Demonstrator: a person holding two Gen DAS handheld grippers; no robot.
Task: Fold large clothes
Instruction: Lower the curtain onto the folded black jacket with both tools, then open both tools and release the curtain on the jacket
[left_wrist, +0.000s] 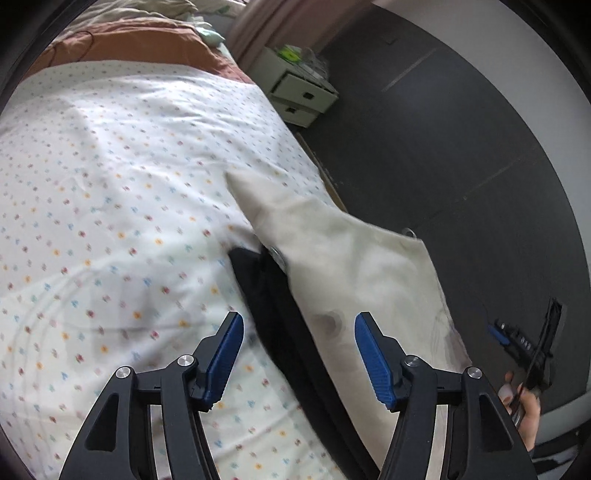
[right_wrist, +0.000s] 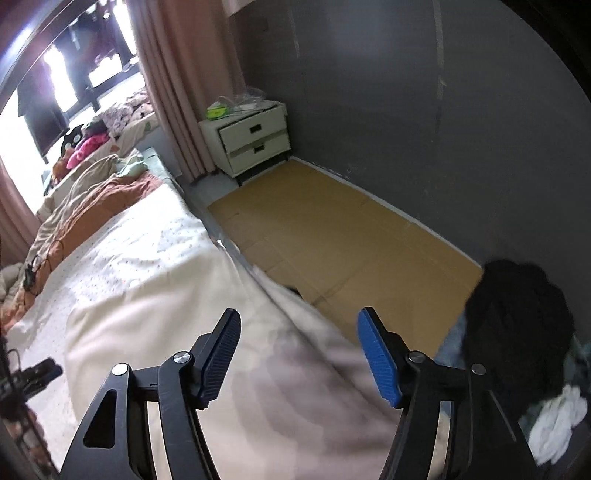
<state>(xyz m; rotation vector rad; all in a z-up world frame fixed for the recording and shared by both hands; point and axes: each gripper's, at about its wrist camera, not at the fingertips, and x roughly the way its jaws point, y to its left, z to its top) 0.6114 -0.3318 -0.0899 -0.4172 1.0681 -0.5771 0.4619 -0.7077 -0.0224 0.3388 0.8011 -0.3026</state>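
Note:
A large cream garment (left_wrist: 343, 258) lies at the right edge of the bed, draped partly over the side, with a black lining or dark part (left_wrist: 273, 295) along its left. It also shows blurred in the right wrist view (right_wrist: 207, 332). My left gripper (left_wrist: 299, 354) is open and empty, hovering just above the cream garment. My right gripper (right_wrist: 299, 354) is open and empty above the garment near the bed's edge. The right gripper and the hand holding it also show in the left wrist view (left_wrist: 524, 354).
The bed has a white dotted sheet (left_wrist: 110, 184) and an orange blanket (left_wrist: 129, 44) at its far end. A white nightstand (right_wrist: 251, 140) stands by the curtain. Cardboard (right_wrist: 332, 240) covers the floor. A pile of dark and white clothes (right_wrist: 524, 332) lies at right.

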